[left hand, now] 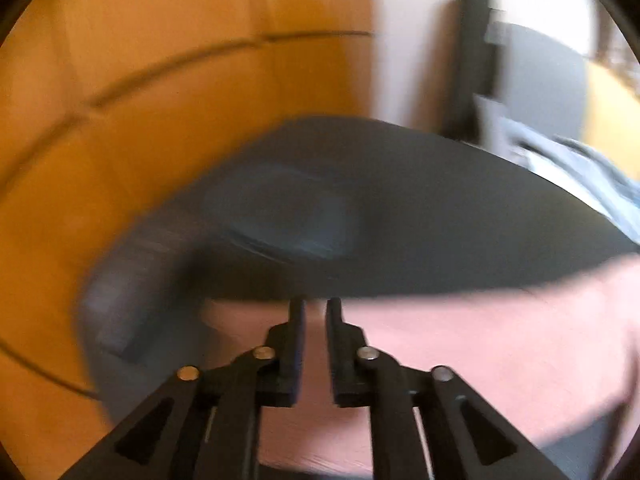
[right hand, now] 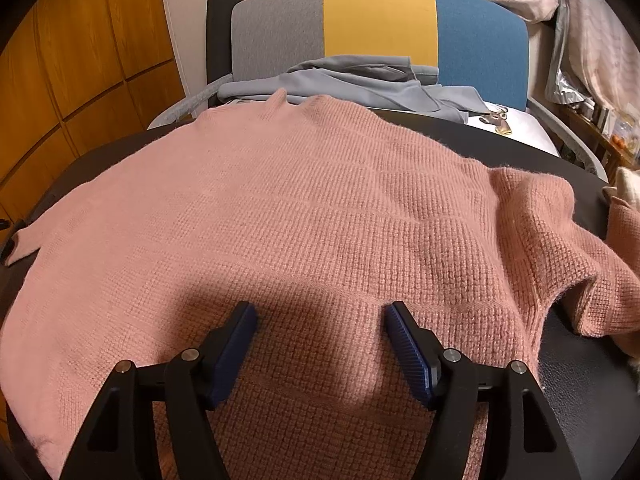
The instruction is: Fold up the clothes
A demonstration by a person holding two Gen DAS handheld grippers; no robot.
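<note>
A pink knitted sweater [right hand: 304, 216] lies spread flat over a dark round table [right hand: 576, 376], with a bunched sleeve at the right [right hand: 580, 240]. My right gripper [right hand: 320, 316] is open, just above the sweater's near edge, holding nothing. In the blurred left wrist view, my left gripper [left hand: 316, 304] has its jaws nearly closed with a narrow gap, over the pink sweater [left hand: 460, 332] near the table's dark surface [left hand: 400, 220]. Whether cloth is pinched between them is hidden by blur.
A chair with grey, yellow and blue back panels [right hand: 376, 16] stands behind the table, with a grey-blue garment [right hand: 360, 84] on its seat. Orange wooden cabinet doors [right hand: 80, 60] fill the left. Cluttered fabrics and shelves [right hand: 592, 40] are at the right.
</note>
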